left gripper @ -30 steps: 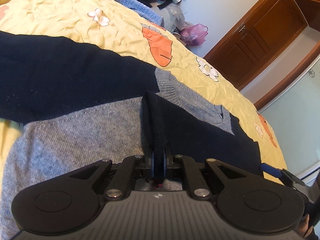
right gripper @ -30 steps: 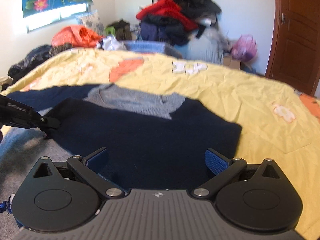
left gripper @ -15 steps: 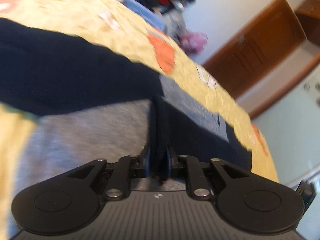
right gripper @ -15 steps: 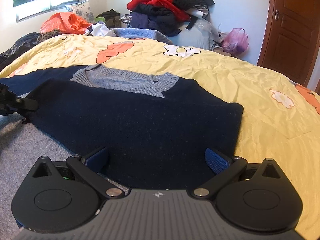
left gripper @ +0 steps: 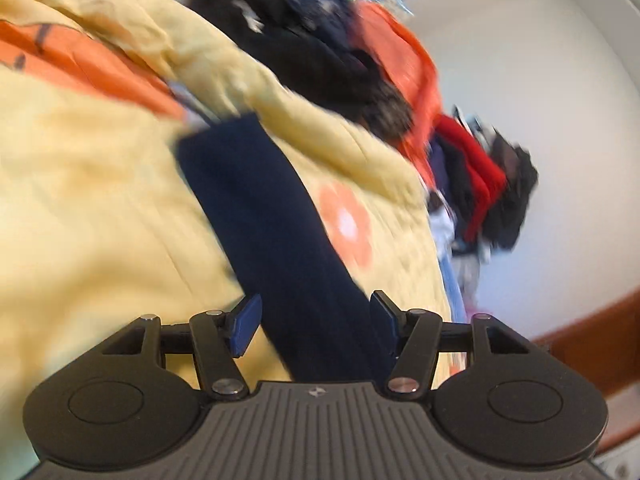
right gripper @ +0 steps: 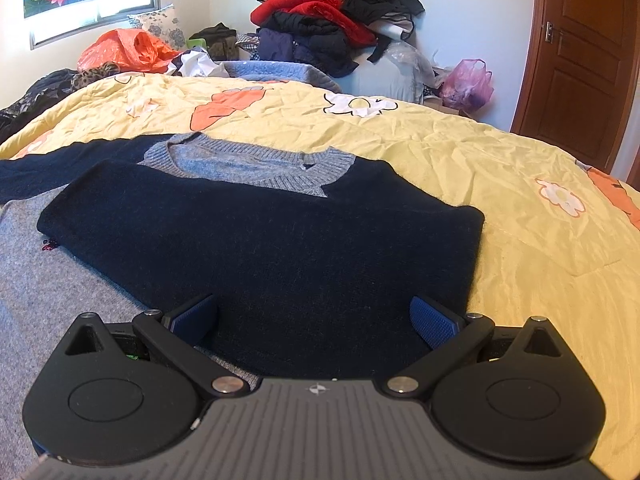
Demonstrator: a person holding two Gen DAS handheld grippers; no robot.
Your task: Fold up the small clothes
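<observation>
Sweater (right gripper: 256,240) flat on yellow quilt (right gripper: 500,168), right sleeve already folded across the chest; left sleeve (left gripper: 276,240) outstretched, not yet folded. Left gripper (left gripper: 316,326) just been opening, sleeve between but pads apart, nothing grasped. Right gripper (right gripper: 314,318) spread wide over the sweater, empty. Clothes pile (right gripper: 336,20) waiting behind.

Left gripper (left gripper: 316,326) fingers just opening, right gripper (right gripper: 314,322) fingers spread wide

A heap of clothes (right gripper: 340,20) beside a pink bag (right gripper: 468,84) and wooden door (right gripper: 580,60).
</observation>
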